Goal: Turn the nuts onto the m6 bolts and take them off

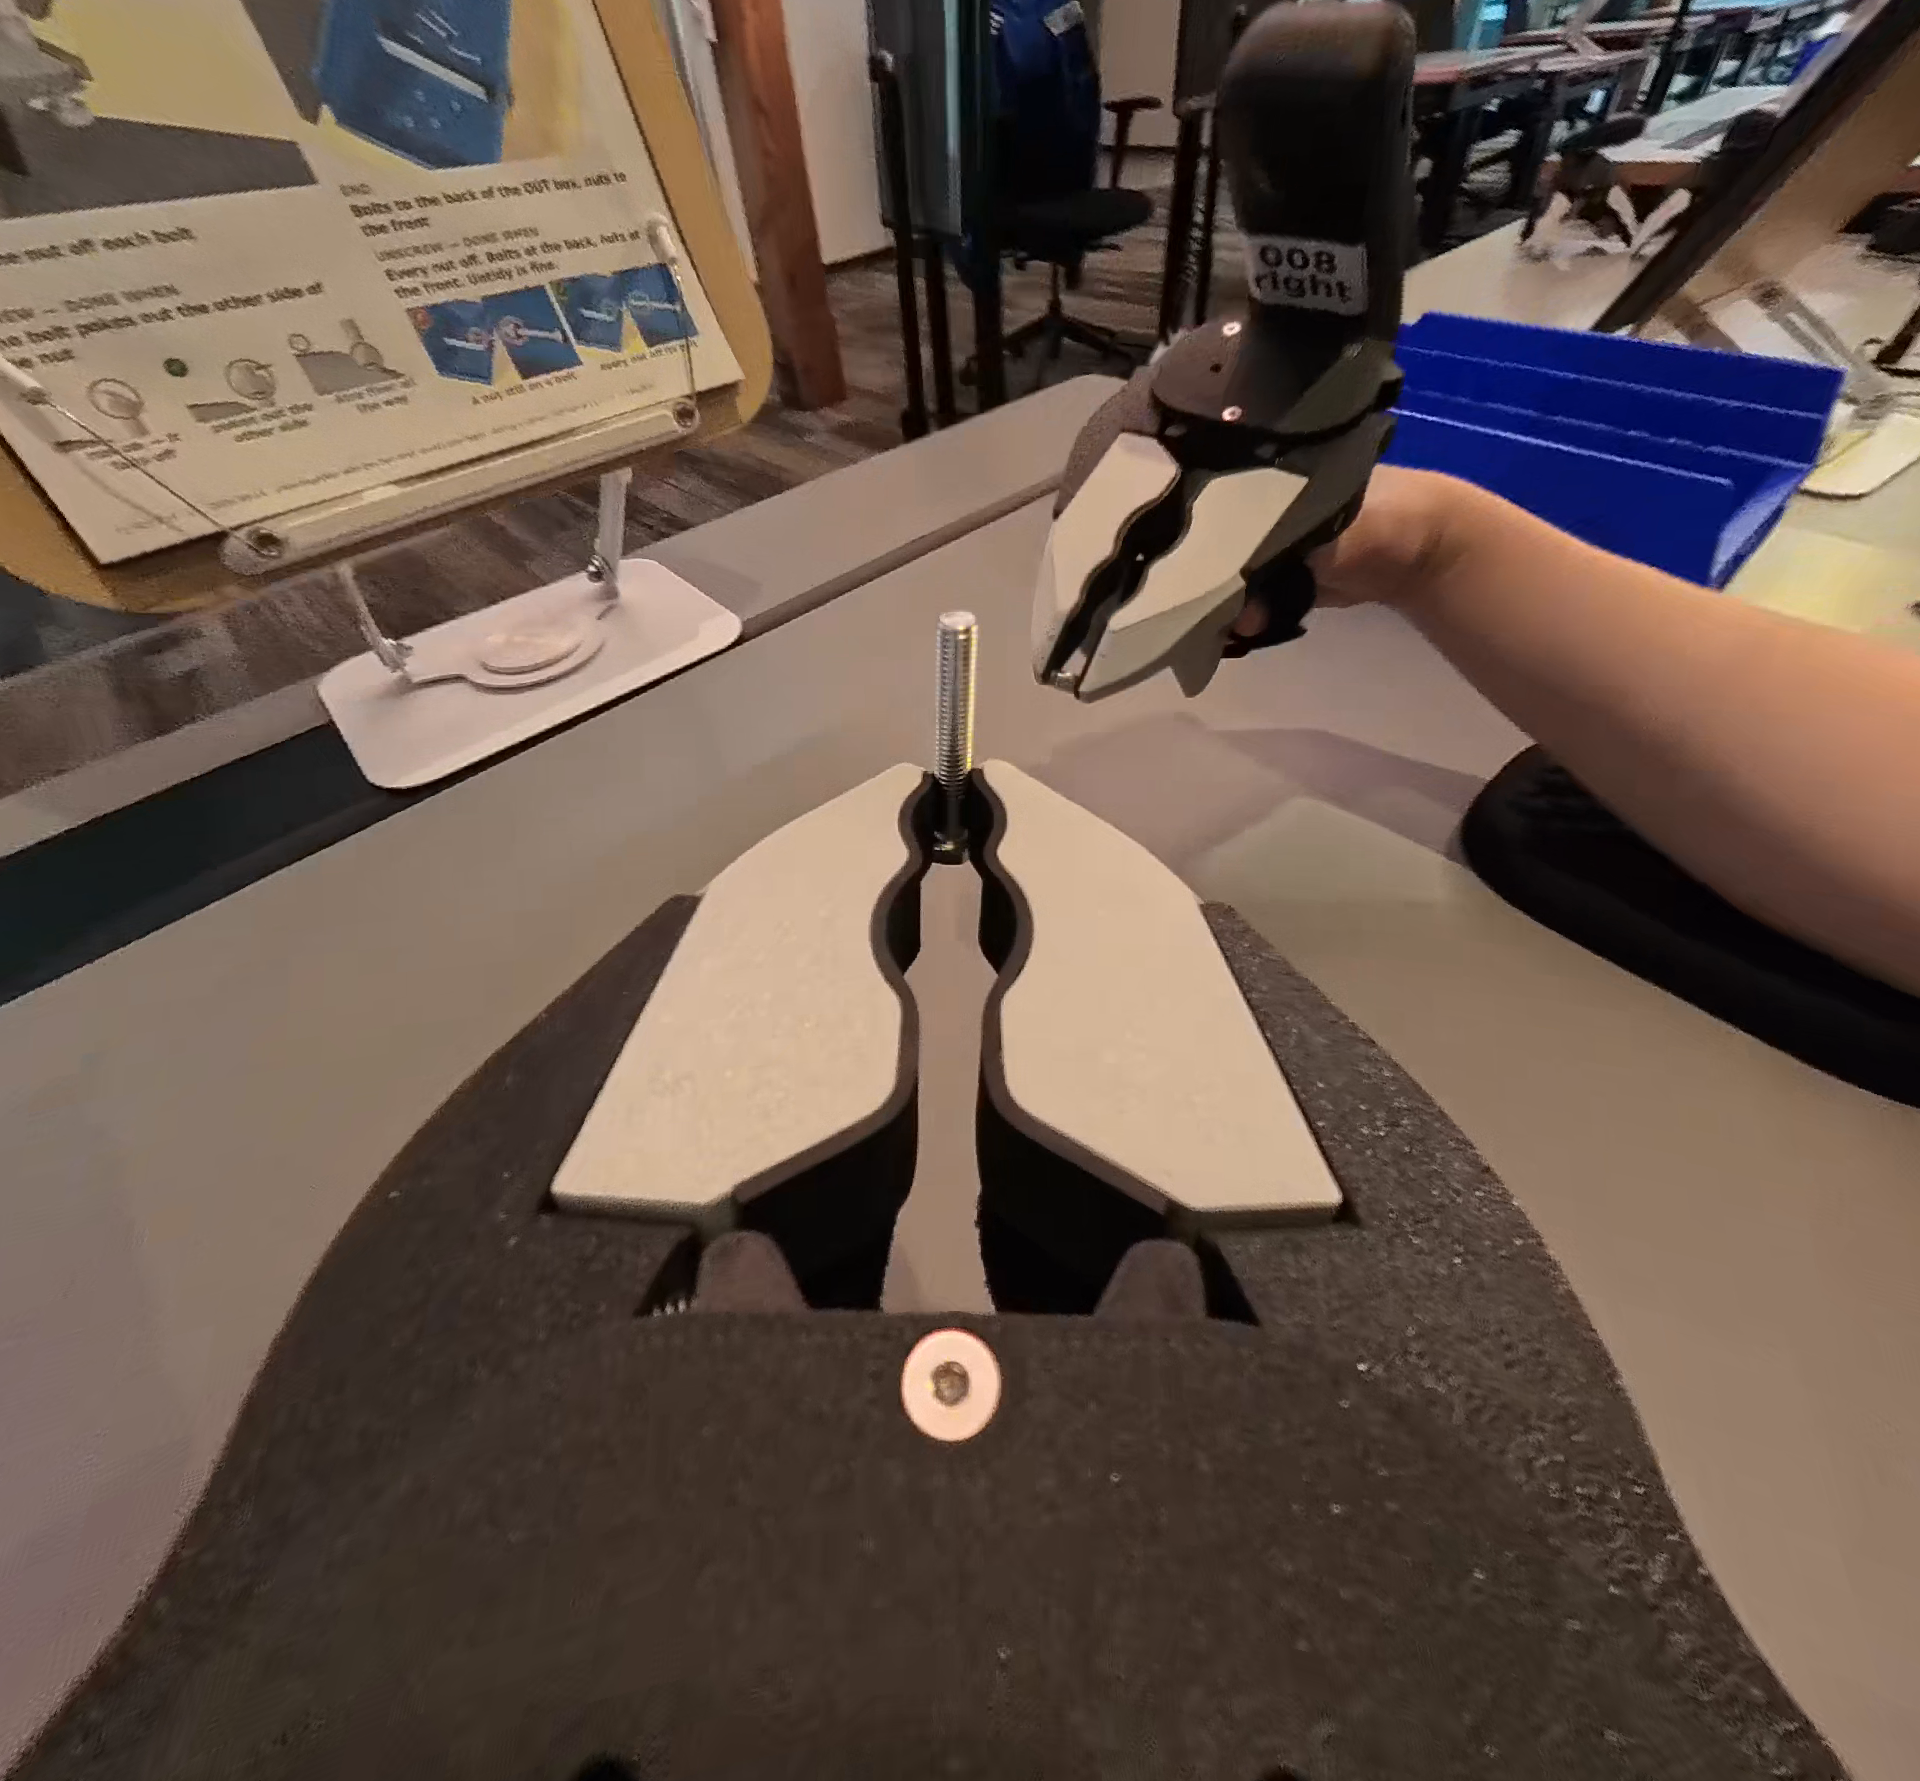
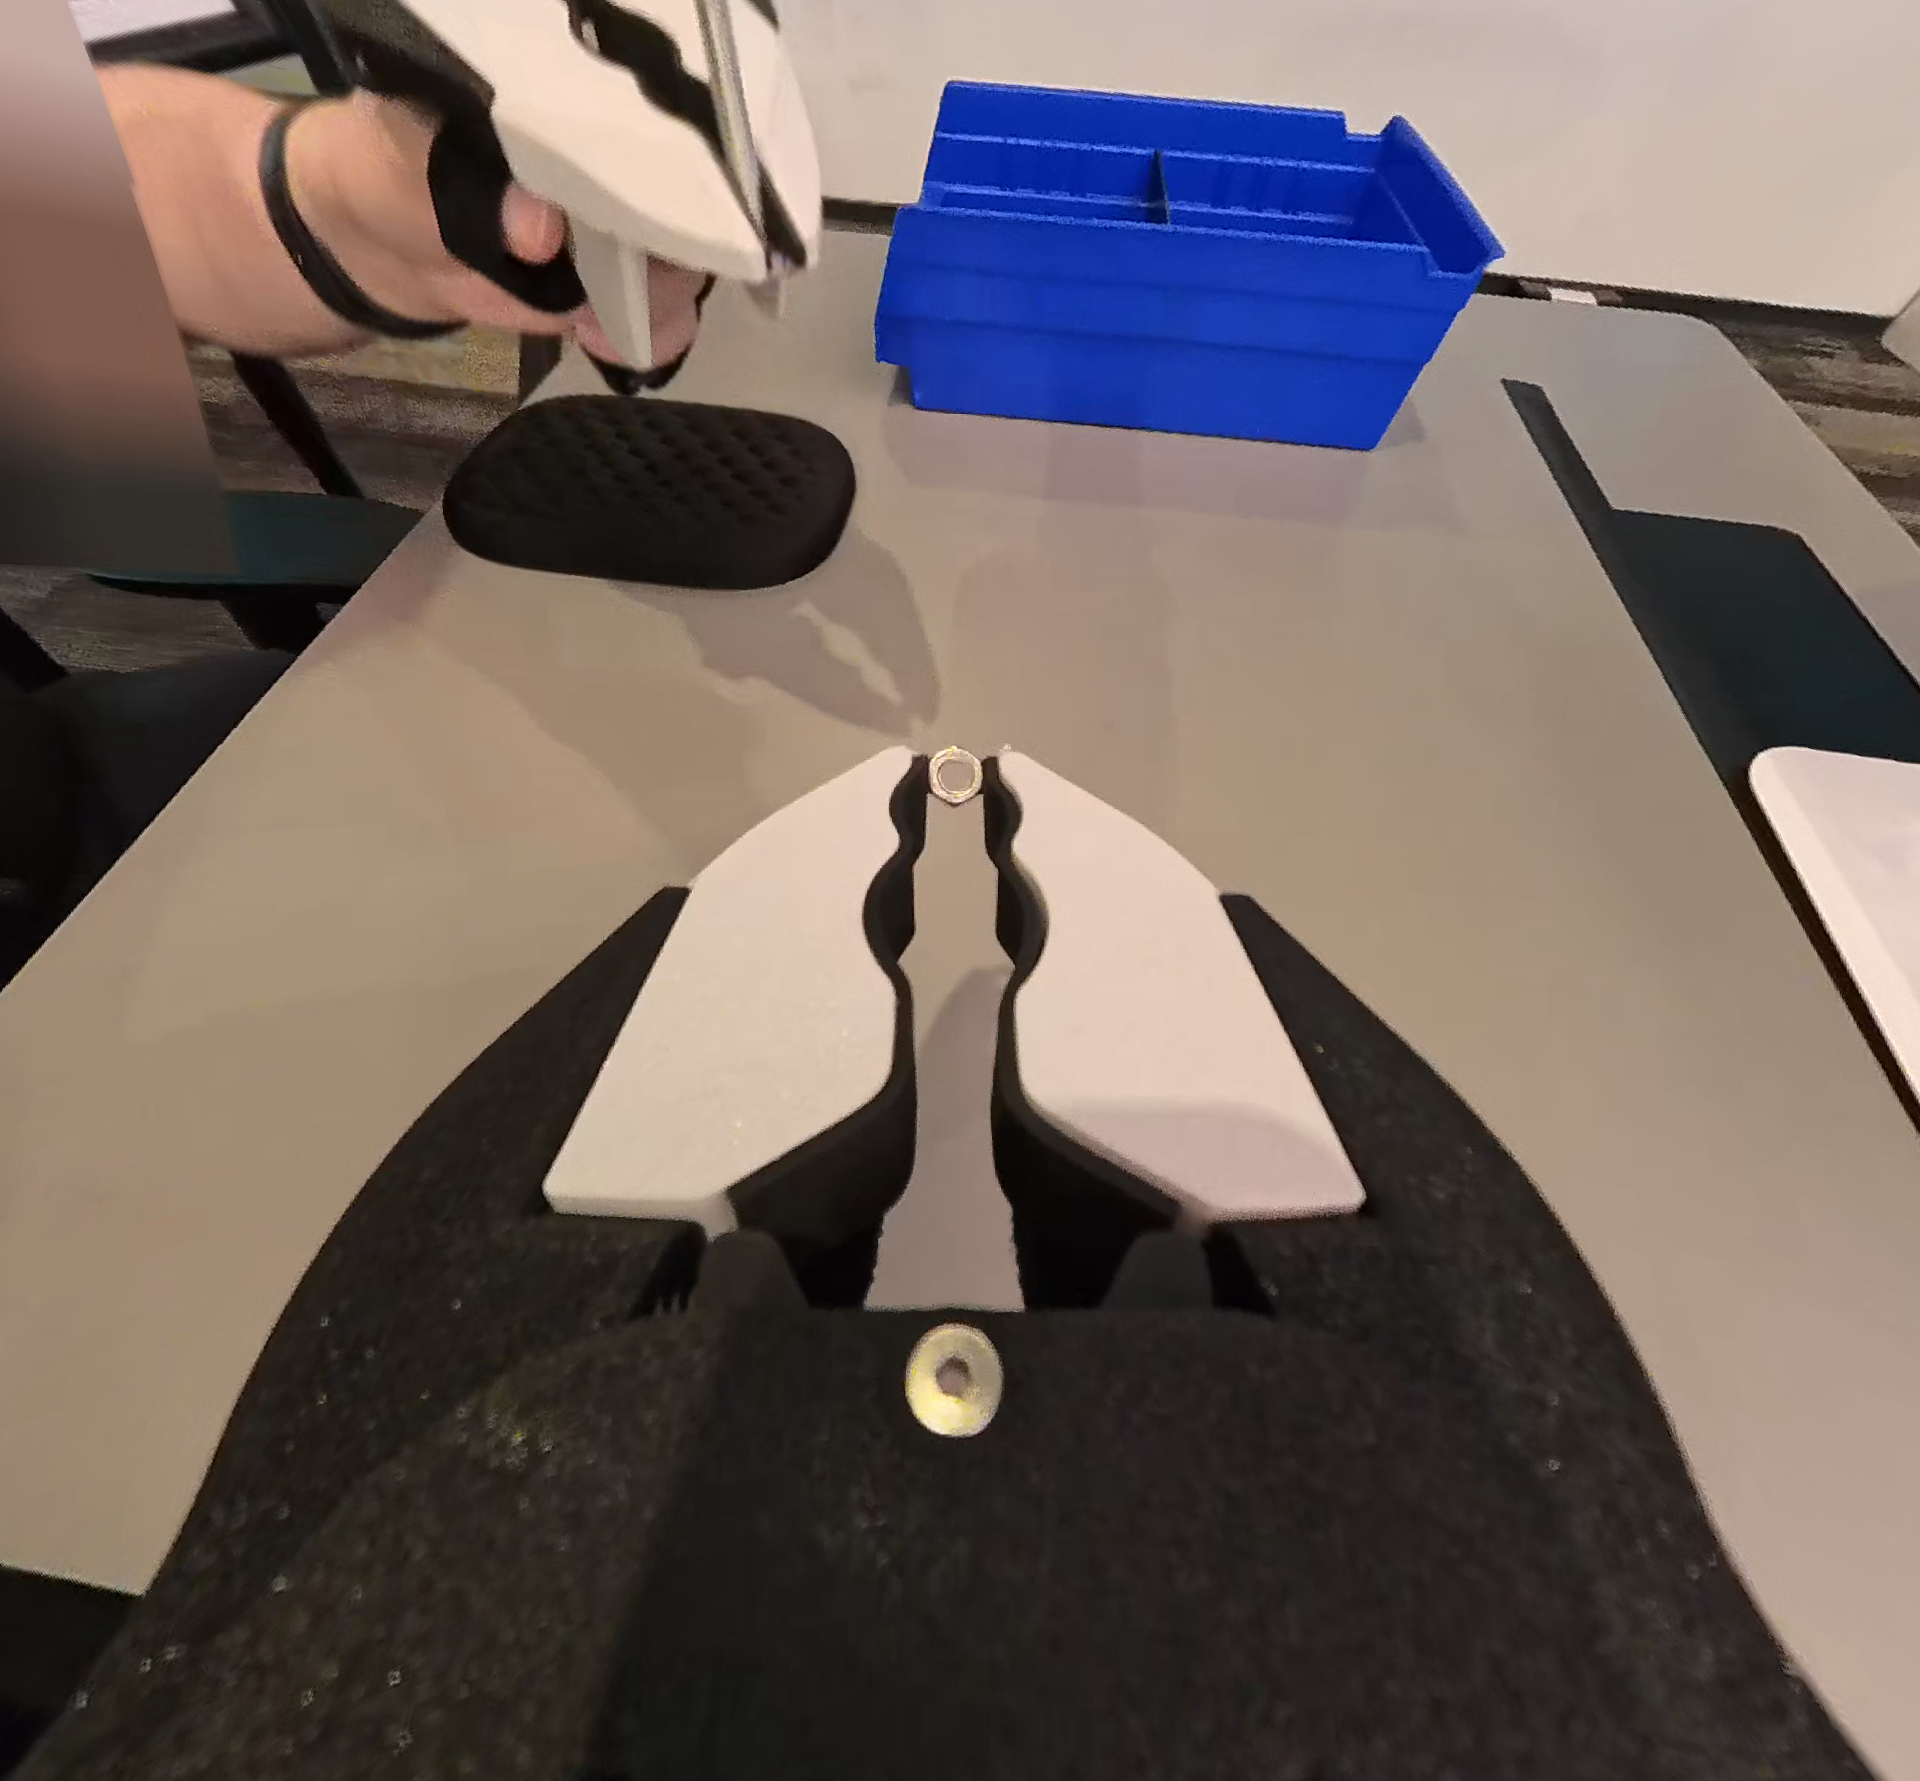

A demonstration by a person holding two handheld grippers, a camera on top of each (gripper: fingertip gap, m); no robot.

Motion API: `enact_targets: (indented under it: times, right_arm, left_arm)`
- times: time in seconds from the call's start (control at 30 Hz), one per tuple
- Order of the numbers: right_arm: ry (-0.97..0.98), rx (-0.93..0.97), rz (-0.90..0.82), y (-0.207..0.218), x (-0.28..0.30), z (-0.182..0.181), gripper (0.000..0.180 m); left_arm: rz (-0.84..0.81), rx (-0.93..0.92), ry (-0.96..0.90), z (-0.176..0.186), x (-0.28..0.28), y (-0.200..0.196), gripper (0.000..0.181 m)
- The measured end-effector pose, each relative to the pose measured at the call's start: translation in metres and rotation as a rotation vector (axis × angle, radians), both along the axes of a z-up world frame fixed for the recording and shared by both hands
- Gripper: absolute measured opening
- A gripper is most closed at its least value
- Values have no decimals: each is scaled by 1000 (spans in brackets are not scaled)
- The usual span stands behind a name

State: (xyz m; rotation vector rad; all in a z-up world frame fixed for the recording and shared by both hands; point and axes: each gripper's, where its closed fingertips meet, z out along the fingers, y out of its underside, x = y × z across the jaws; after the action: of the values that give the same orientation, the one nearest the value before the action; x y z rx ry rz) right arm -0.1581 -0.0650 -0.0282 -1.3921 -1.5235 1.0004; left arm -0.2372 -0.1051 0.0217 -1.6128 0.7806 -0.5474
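Left gripper [image 1: 954, 775] fingers are clenched on the head end of the bolt [image 1: 956, 692]; its threaded shank projects forward along the finger axis, free end bare. Right gripper [image 2: 954, 763] fingers pinch the nut [image 2: 954, 775] at their tips, bore facing the right wrist camera. Seen from the left wrist view, the nut sits just right of and near the bolt tip, not touching. Alignment of bore to shank appears to be the next requirement. Below lies the grey desk [image 2: 1247, 651], with a black pad [image 2: 649, 490] and blue bin [image 2: 1174, 318] beyond.
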Motion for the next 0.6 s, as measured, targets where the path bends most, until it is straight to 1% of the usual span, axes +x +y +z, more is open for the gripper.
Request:
enact_targets:
  times: [0.07, 0.2, 0.37, 0.5, 0.6]
  right_arm:
    - [7, -5, -13, 2, 3, 1, 10]
    - [13, -8, -37, 6, 7, 2, 10]
    - [24, -21, -68, 15, 16, 2, 10]
    - [68, -48, -83, 12, 27, 4, 10]
    - [58, -44, -98, 14, 30, 3, 10]
  left_arm:
    - [-20, -29, 3, 9, -4, 4, 5]
    - [-47, 19, 59, 26, -12, 4, 5]
    - [-42, 30, 116, 29, -23, 2, 5]
    - [-64, 32, 136, 38, -15, 10, 5]
    - [-95, 77, 132, 55, -1, 15, 5]
